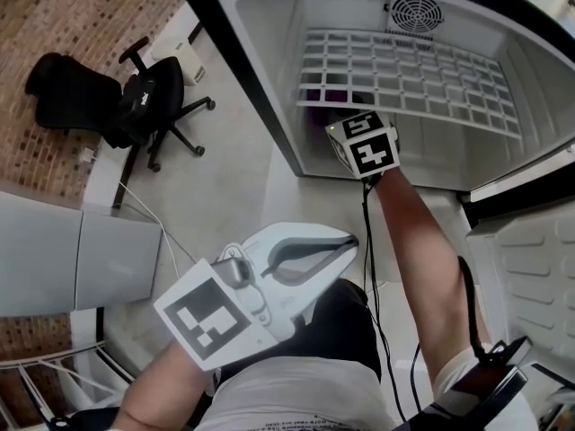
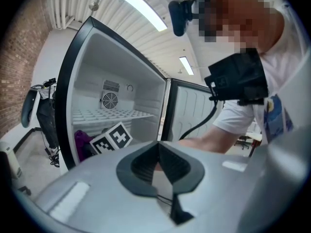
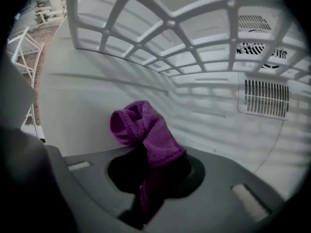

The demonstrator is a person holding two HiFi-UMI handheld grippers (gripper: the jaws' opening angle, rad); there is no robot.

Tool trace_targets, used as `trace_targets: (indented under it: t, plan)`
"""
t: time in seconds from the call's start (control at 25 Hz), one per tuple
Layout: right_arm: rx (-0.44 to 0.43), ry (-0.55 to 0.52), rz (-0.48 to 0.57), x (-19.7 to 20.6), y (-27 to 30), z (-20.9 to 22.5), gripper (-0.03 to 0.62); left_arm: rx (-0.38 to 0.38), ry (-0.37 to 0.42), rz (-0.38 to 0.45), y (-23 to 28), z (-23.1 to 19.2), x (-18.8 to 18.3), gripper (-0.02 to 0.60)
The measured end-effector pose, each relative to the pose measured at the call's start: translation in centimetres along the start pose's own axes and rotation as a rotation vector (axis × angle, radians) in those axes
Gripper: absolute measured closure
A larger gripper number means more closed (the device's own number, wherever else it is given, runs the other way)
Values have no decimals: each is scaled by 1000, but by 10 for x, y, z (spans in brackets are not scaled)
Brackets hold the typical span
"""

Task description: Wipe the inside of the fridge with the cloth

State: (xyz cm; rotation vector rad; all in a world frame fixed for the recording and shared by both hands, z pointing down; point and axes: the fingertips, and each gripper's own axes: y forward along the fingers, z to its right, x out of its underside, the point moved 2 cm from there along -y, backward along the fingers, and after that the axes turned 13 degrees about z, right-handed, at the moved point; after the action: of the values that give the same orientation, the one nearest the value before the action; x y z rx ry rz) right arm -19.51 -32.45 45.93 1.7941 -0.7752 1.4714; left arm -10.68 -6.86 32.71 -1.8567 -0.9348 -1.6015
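The fridge (image 1: 269, 79) stands open with a white wire shelf (image 1: 404, 70) across it. My right gripper (image 1: 358, 115) reaches in under that shelf, its marker cube showing. In the right gripper view the right gripper (image 3: 150, 171) is shut on a purple cloth (image 3: 143, 125), whose bunched end sticks out ahead of the jaws close to the white inner wall (image 3: 82, 96). A bit of the cloth (image 2: 81, 142) also shows in the left gripper view. My left gripper (image 1: 352, 239) is held outside the fridge, low by the person's lap, jaws together with nothing between them.
A black office chair (image 1: 148, 106) stands on the floor left of the fridge. The fridge door (image 1: 530, 259) hangs open at the right. A fan grille (image 1: 415, 12) and a vent (image 3: 265, 98) sit on the back wall. A grey cabinet (image 1: 72, 250) is at the near left.
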Motion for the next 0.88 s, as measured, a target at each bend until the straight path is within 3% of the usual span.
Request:
trace_targets:
  t: [0.28,0.48,0.88]
  plan:
    - [160,31,24,-2,4,28,539,11,-2,24,5,-5,5,577]
    - [158,43,51,-3,14,20,539,18,-20,32,5,-5,13,577]
    - [303,83,31,9,1,63,539,33,-42,9,11,-4,22,577]
